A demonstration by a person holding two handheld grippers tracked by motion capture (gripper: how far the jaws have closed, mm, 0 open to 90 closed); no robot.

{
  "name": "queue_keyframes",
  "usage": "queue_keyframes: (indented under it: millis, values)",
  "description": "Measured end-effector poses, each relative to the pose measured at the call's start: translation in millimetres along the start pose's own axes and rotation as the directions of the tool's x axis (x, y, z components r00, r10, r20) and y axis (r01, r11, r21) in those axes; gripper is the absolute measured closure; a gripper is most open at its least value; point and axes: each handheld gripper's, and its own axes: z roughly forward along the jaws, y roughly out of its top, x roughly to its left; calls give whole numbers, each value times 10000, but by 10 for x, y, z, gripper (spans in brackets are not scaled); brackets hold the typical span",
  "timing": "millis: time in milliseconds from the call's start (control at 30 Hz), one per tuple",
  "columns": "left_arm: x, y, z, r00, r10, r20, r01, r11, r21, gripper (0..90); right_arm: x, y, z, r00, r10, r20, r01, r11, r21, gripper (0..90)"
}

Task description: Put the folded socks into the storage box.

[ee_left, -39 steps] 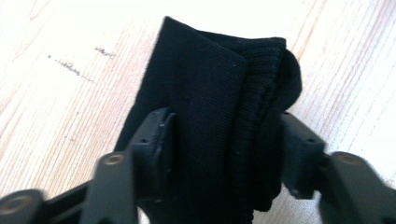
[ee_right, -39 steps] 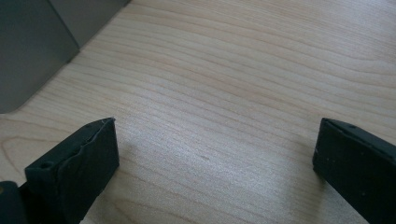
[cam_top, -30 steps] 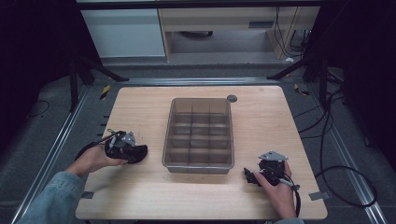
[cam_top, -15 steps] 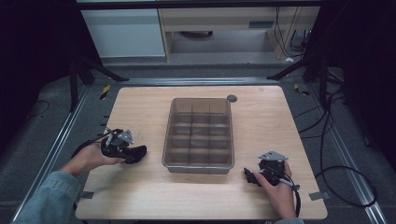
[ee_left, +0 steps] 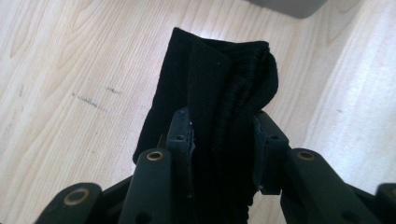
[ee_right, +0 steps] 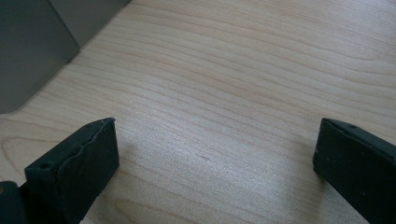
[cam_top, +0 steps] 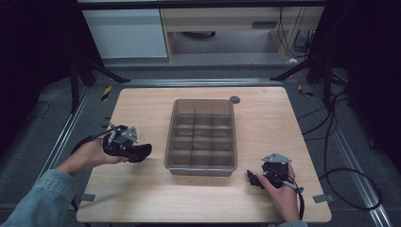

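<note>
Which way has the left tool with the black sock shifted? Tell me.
Yes. The left tool, shut on the black sock, has lifted slightly in the high view and sits a bit closer to the divided bin.

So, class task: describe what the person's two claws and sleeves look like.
Both the left claw and the right claw are black, each topped by a grey three-cornered plate and trailing a black cable. Their jaws are blocky black bars with small screw holes. The left sleeve is light blue denim.

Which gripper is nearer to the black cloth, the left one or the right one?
Left. The left gripper has its jaws closed on the black cloth, left of the grey bin. The right gripper sits open beyond the bin's near right corner, far from the cloth.
</note>
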Motion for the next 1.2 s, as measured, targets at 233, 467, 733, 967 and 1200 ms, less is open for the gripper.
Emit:
queue_keyframes:
  millis: [233,467,733,967,1200]
  values:
    - [-85,168,-210,9987,466,-206,-463,9988,163,647,0,0,0,10000,5,-4,-5,10000,-2,5]
    - [-57,305,-382,9972,699,-256,-697,9975,114,647,2,2,1,10000,34,7,-34,10000,3,5]
    - [-18,447,-511,9960,797,-395,-797,9968,7,646,3,2,2,10000,41,28,-41,10000,-1,5]
    - [10,577,-521,9958,840,-373,-834,9964,172,647,9,8,8,9999,85,76,-84,10000,-15,4]
    - [98,758,-514,9947,977,-303,-980,9952,-78,646,33,0,-1,9995,200,241,-200,9998,0,6]
